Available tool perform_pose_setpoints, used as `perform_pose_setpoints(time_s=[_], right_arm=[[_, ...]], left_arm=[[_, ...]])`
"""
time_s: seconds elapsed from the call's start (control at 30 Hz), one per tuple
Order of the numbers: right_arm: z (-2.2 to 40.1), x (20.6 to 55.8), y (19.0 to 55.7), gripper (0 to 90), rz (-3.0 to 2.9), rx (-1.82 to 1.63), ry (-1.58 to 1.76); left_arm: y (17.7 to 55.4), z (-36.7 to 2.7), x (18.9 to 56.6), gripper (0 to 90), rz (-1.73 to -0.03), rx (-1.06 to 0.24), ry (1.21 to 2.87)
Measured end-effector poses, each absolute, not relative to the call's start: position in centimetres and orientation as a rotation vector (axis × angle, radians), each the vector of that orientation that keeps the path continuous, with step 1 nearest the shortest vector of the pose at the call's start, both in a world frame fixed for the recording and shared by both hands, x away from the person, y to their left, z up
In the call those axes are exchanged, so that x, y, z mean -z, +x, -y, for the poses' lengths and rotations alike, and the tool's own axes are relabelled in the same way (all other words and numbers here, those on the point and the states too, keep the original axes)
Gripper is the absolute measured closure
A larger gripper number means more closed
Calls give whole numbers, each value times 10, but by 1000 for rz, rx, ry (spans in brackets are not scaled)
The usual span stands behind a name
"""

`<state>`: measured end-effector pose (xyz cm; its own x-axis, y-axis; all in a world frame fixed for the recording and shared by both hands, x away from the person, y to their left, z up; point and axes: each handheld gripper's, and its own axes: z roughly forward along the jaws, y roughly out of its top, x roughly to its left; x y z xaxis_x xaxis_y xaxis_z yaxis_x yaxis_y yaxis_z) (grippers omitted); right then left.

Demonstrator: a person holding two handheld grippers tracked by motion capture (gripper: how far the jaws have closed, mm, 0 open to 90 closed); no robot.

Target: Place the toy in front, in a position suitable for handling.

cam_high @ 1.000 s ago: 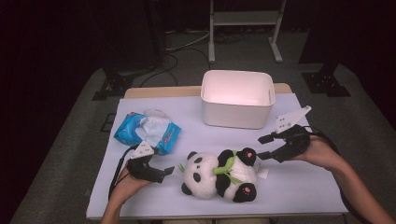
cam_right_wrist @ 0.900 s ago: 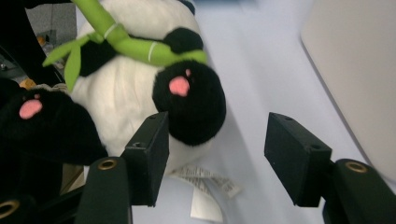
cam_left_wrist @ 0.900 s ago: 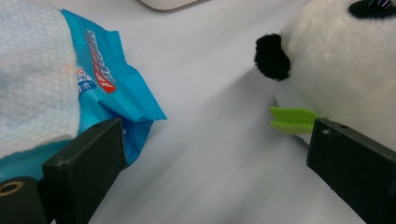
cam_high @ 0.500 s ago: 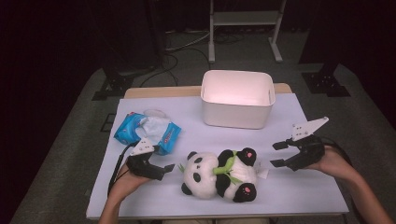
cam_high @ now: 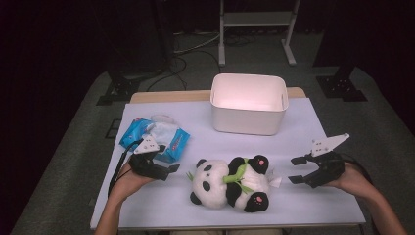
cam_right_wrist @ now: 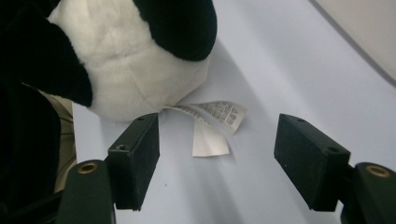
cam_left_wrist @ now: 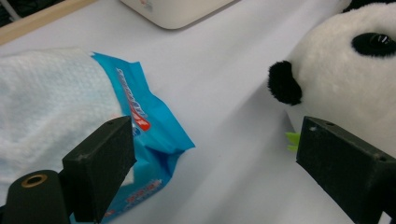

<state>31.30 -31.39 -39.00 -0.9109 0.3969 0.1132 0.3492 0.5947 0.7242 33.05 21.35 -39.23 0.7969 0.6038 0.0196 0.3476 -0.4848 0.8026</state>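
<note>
A plush panda lies on its back in the middle of the white table, a green leaf at its chest. My left gripper sits just left of the panda's head. It is open; its jaws have just been closing a little, with nothing between them. My right gripper rests to the right of the panda, a short gap away. Its jaws have just been opening, and they stand wide with nothing held. The panda's white sewn-in label lies on the table beyond them.
A blue pack of wet wipes with a wipe pulled out lies behind the left gripper. A white open bin stands at the back of the table. Dark floor, cables and a metal stand surround the table.
The right gripper has drawn back to the right from the panda's feet, sunk toward the table and opened wider. The left gripper has shifted only slightly. The panda has stayed put.
</note>
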Motion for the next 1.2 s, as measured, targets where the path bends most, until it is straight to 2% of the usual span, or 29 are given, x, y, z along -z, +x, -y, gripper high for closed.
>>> perform_pose_setpoints(time_s=[0.6, 0.67, 1.2], right_arm=[[330, 412, 303, 295, -2760, -1249, 679], [331, 412, 302, 295, -2762, -1244, 683], [329, 415, 302, 294, -2767, -1248, 683]], left_arm=[[361, -221, 374, 255, -678, -401, 2206], [365, -222, 372, 327, -668, -399, 2209], [388, -232, 381, 544, -670, -351, 2255]])
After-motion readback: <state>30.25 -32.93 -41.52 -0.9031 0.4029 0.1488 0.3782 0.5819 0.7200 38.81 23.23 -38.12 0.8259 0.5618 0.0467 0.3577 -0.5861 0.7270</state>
